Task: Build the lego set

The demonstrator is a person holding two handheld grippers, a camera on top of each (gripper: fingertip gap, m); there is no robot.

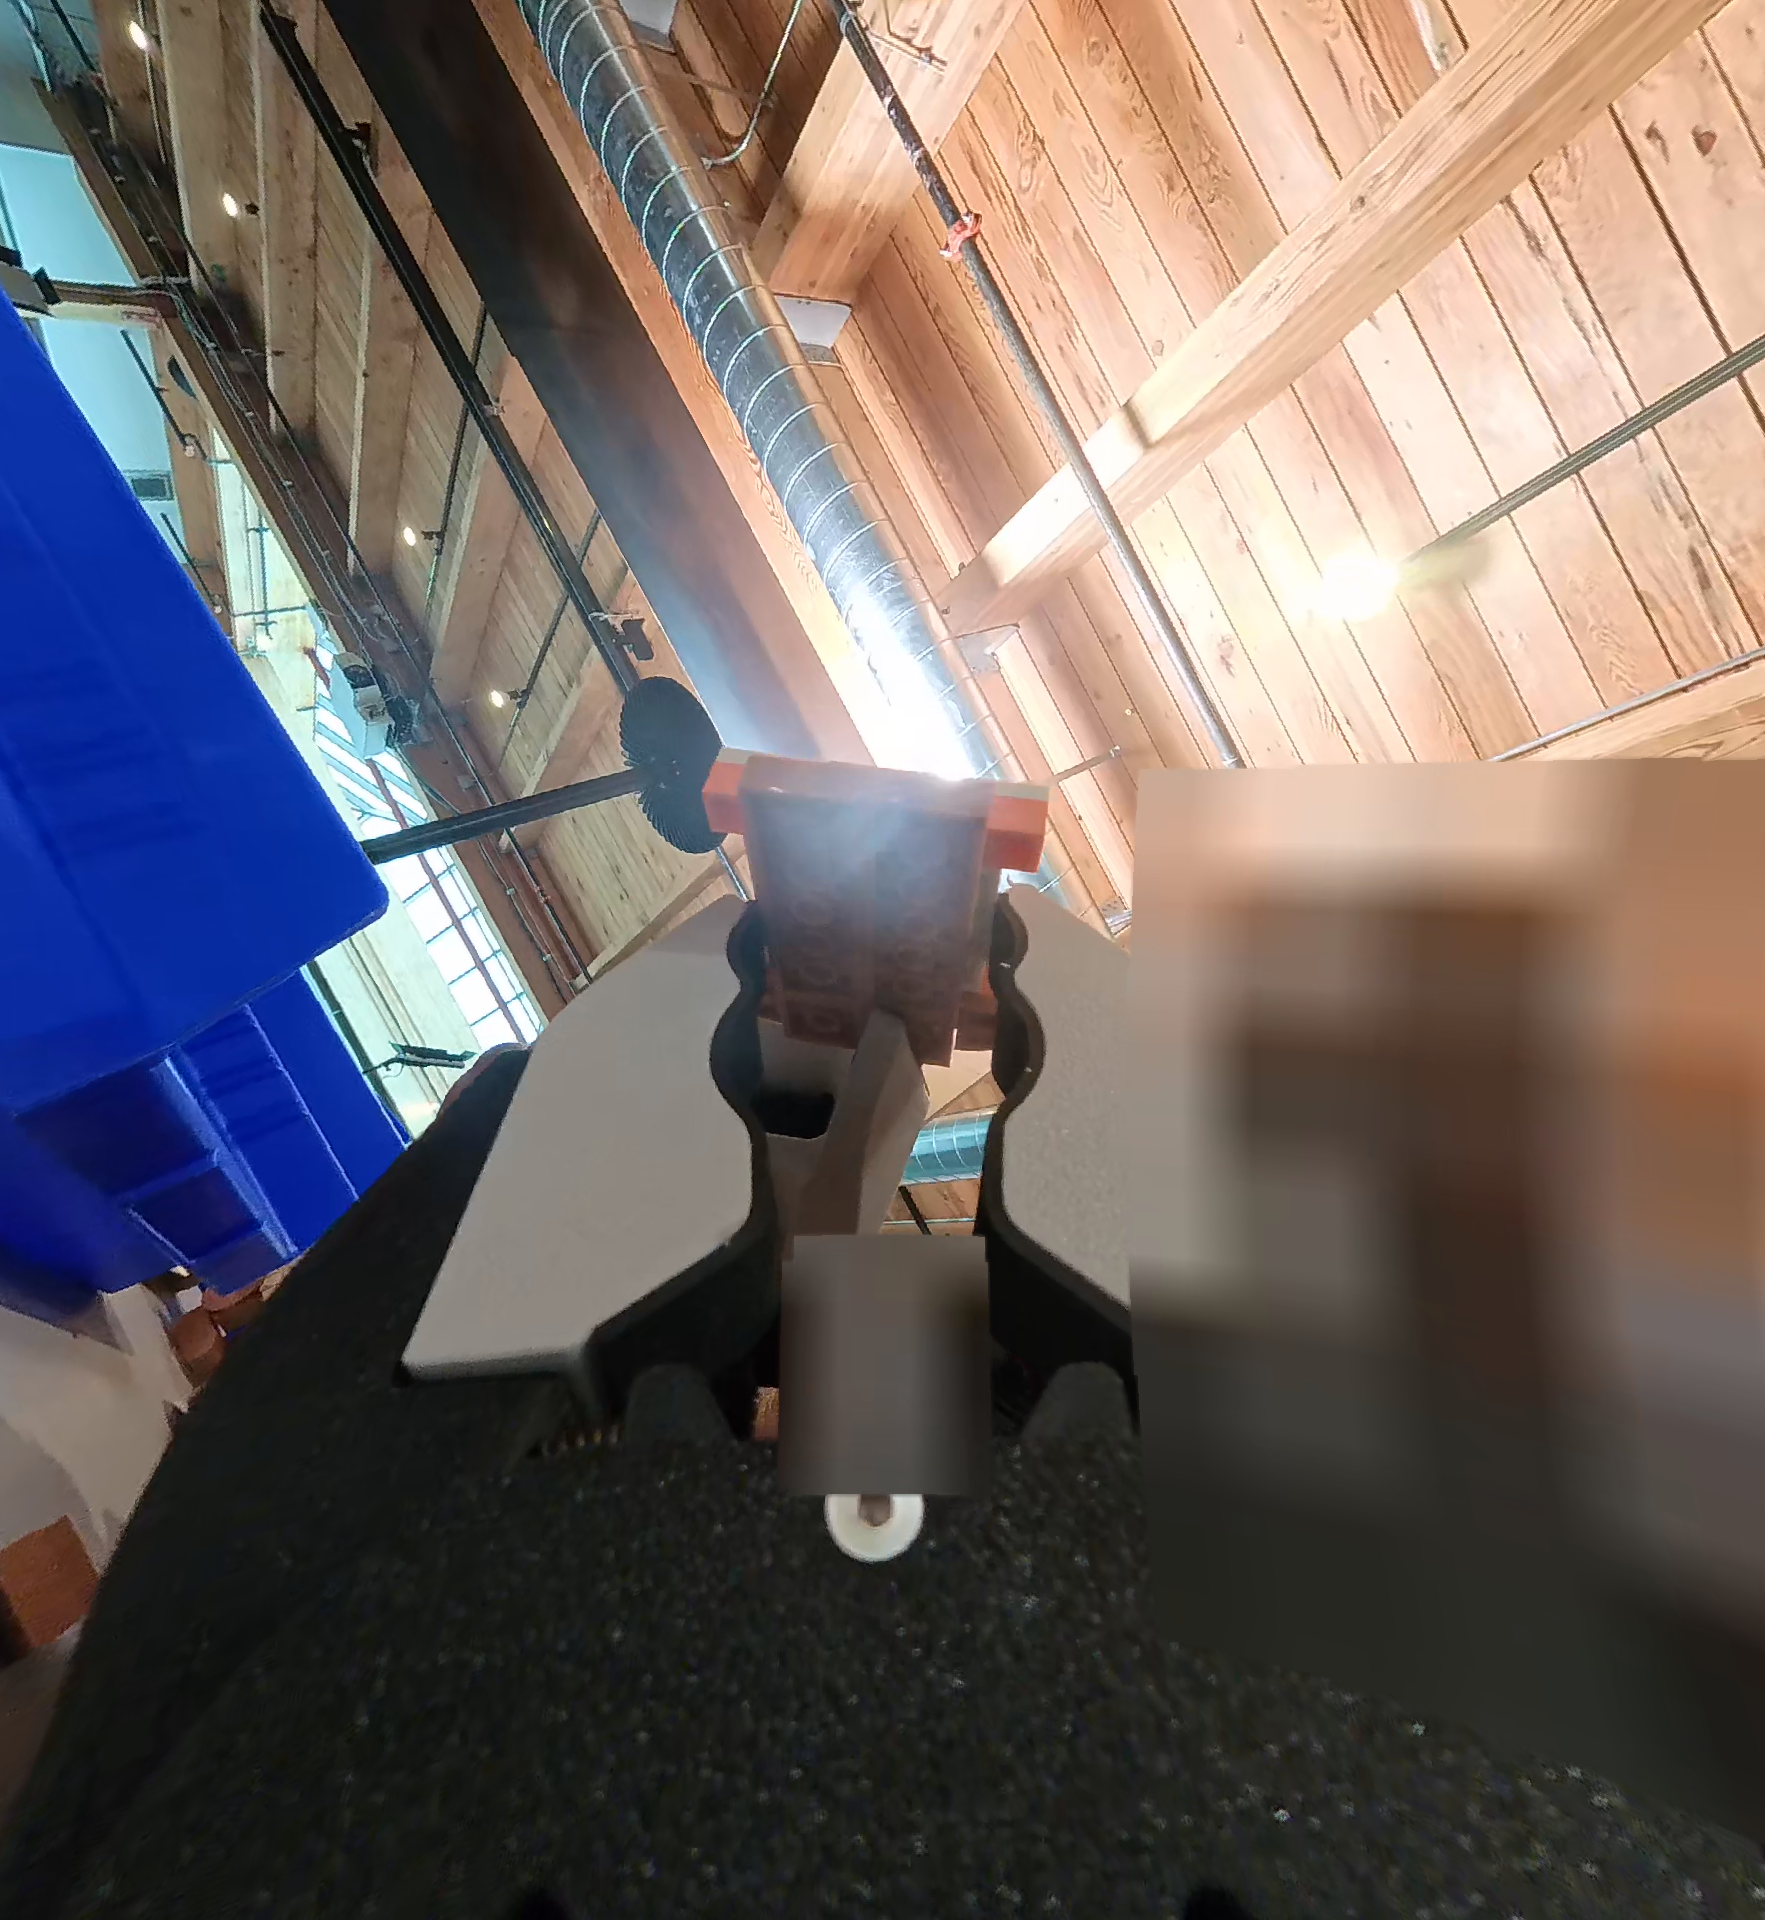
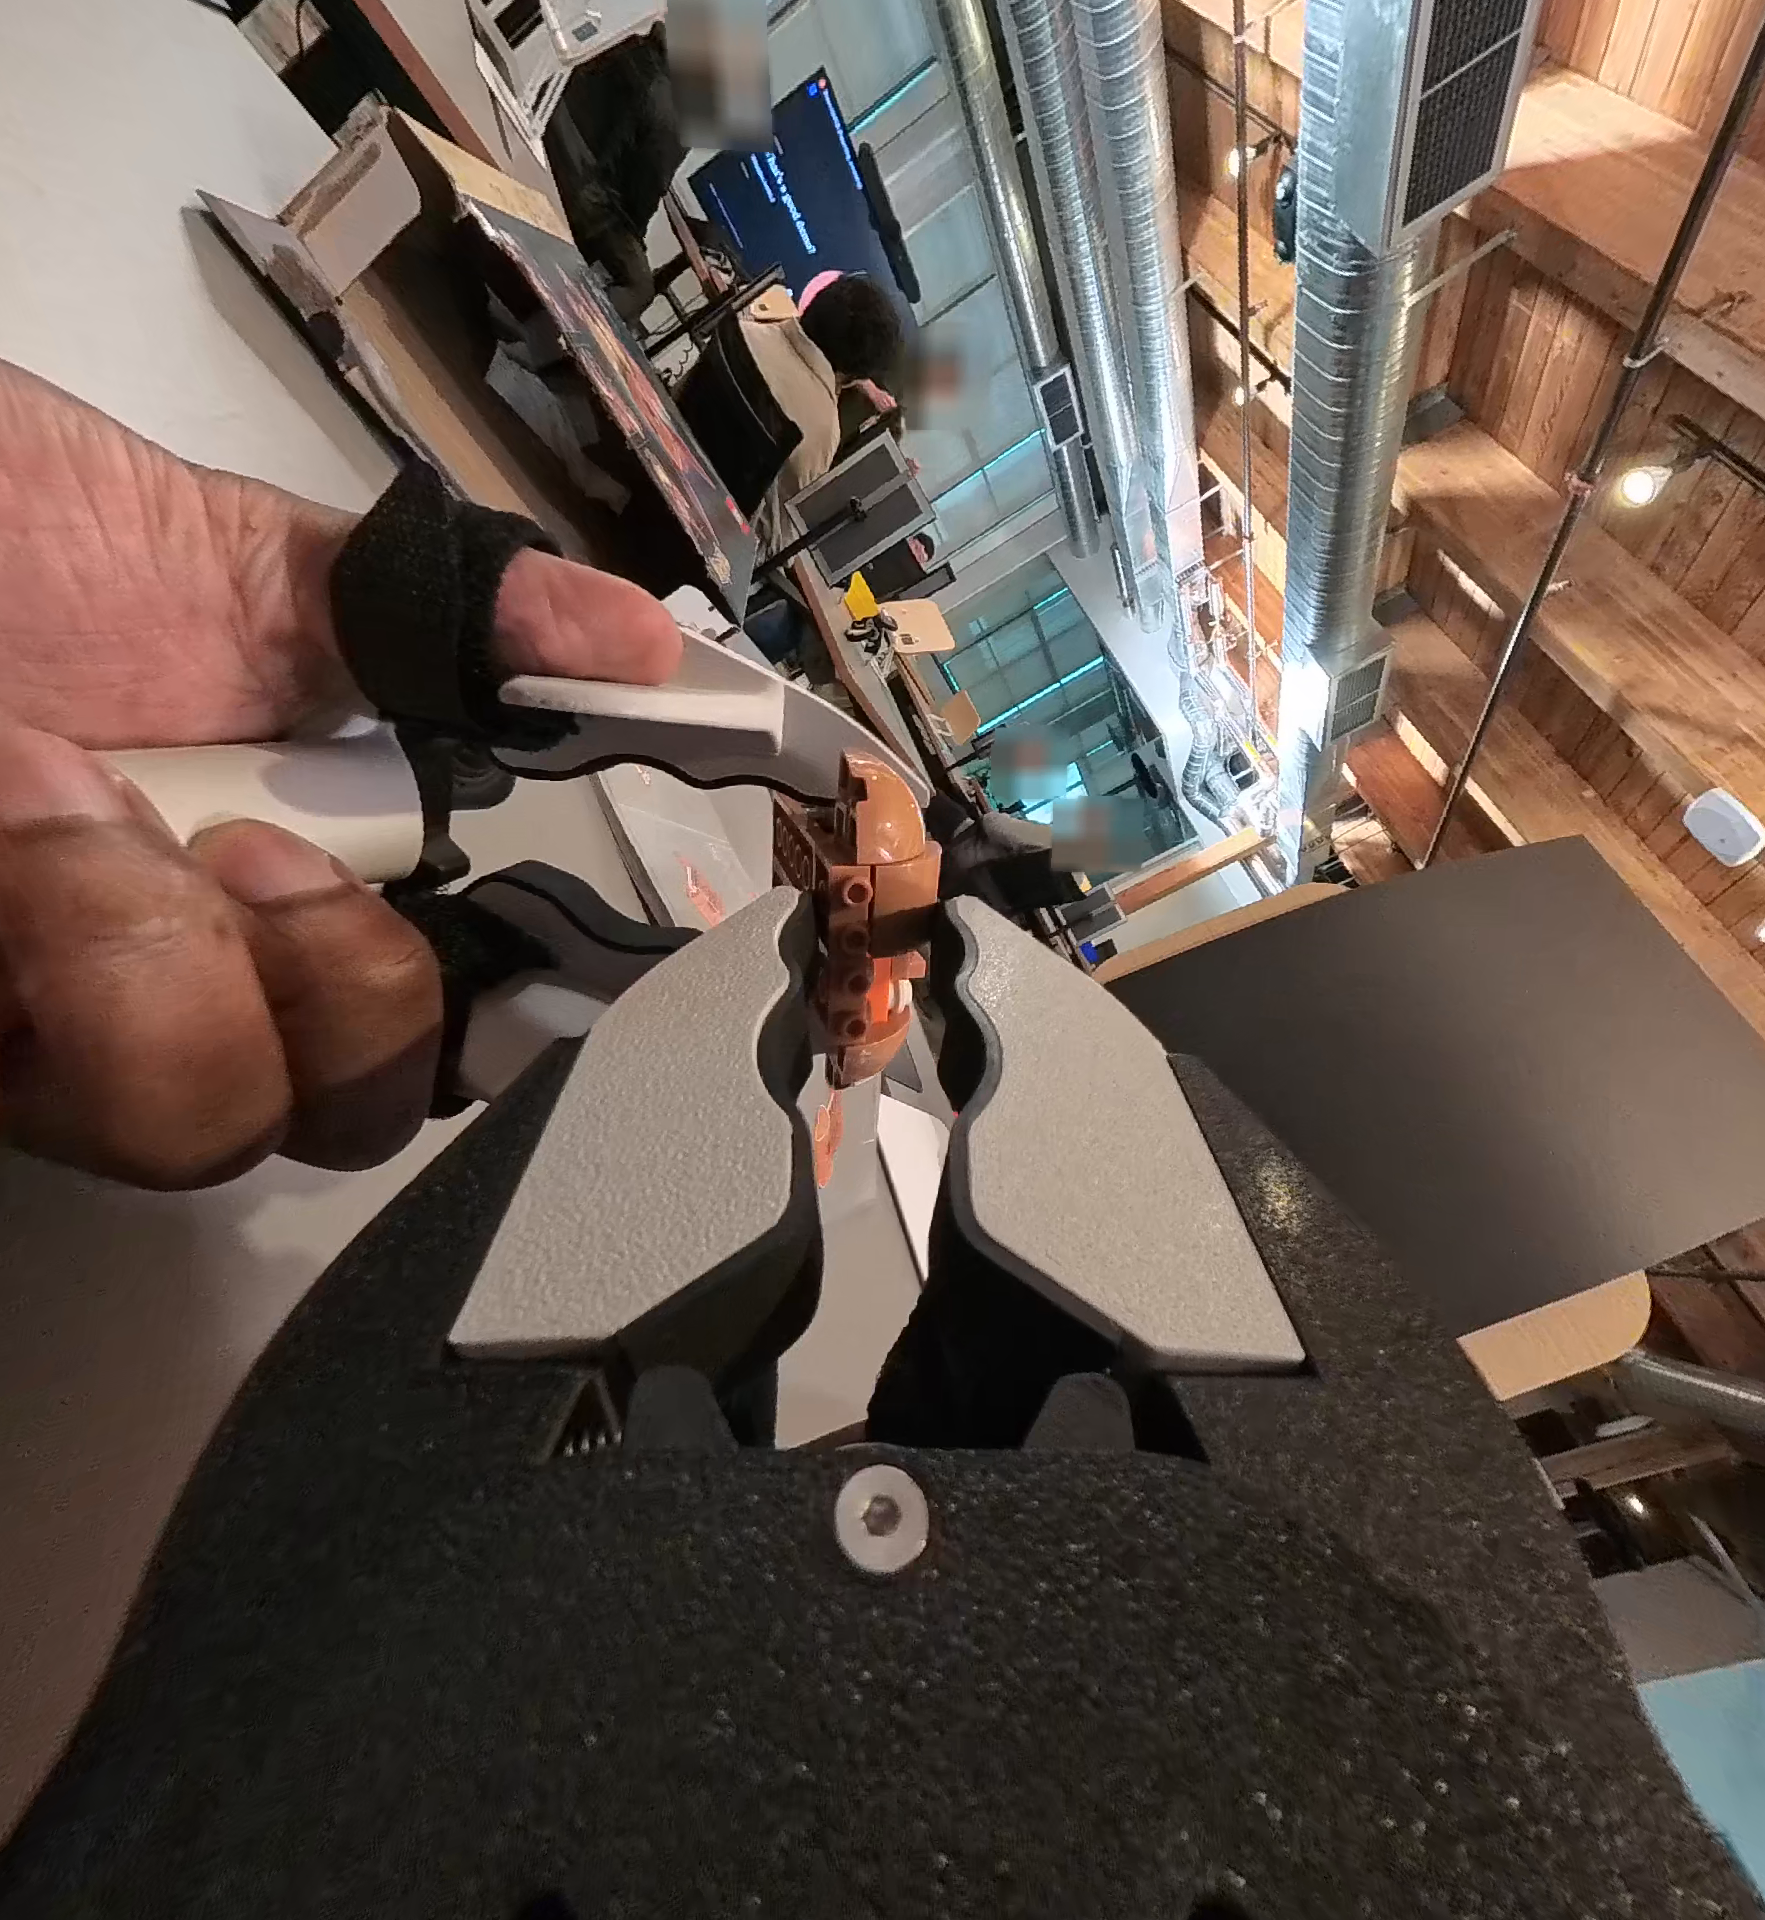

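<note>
Lego assembly [image 2: 873,925], a brown and orange cluster of bricks, hangs in mid-air well above the table as I work both grippers from afar. My left gripper [image 1: 873,977] is clamped on its flat brown plates, and a black axle with a ribbed black gear [image 1: 668,764] juts out toward 10 o'clock in that view. In the right wrist view my right gripper [image 2: 876,966] sits narrowly parted around the rounded side of the build; I cannot tell whether its fingers are pressing it. The person's hand [image 2: 130,831] at 9 o'clock squeezes the left tool's handle. Risk as I judge it: two grips twisting against each other could pop bricks apart, and loose pieces would drop far. Glare from a ceiling lamp [image 1: 1356,584] at 2 o'clock washes out the plates' edge, hampering alignment.
</note>
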